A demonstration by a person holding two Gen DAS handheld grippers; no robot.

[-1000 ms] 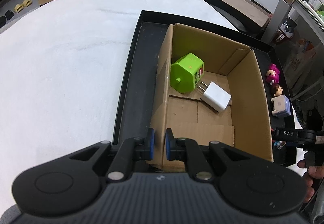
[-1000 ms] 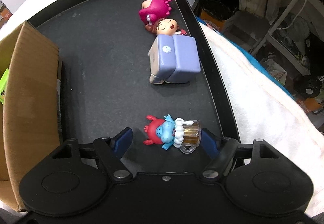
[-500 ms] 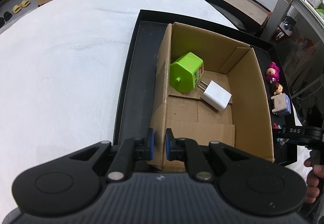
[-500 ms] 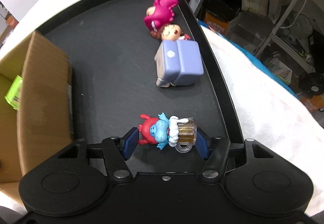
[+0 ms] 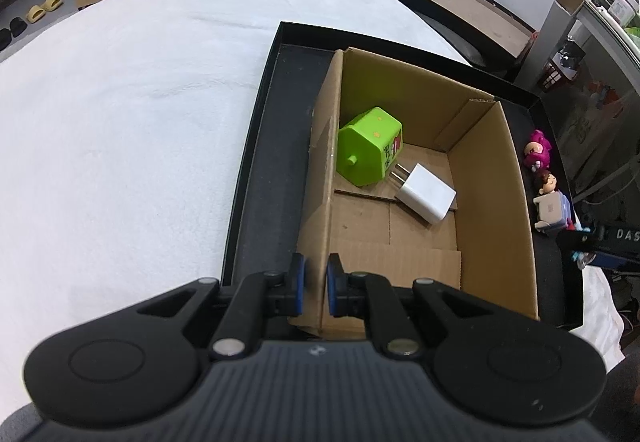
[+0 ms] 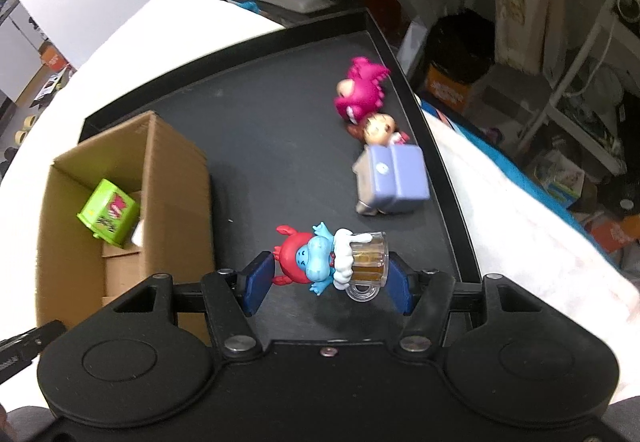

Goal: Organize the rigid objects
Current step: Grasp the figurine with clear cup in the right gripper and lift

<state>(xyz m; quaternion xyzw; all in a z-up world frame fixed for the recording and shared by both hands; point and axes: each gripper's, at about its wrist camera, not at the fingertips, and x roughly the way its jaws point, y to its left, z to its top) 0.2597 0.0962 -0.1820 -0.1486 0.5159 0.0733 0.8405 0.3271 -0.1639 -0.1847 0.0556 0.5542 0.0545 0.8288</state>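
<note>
My right gripper [image 6: 328, 278] is shut on a small red and blue figurine with a beer mug [image 6: 332, 260] and holds it above the black tray [image 6: 280, 122]. My left gripper [image 5: 314, 288] is shut on the near left wall of the cardboard box [image 5: 496, 202], which stands in the tray [image 5: 264, 178]. The box [image 6: 176, 178] holds a green block [image 5: 370, 150] and a white charger plug [image 5: 426, 192]. The green block also shows in the right wrist view [image 6: 108, 212].
A pink figurine [image 6: 360, 94] and a doll with a lilac case [image 6: 394, 176] lie along the tray's right side; both show in the left wrist view [image 5: 538, 152] [image 5: 554, 206]. The tray sits on a white cloth [image 5: 120, 122]. Shelves and clutter stand to the right.
My right gripper closed on the red and blue figurine and lifted it up off the tray, so the box now shows in its view. My left gripper stayed on the box wall.
</note>
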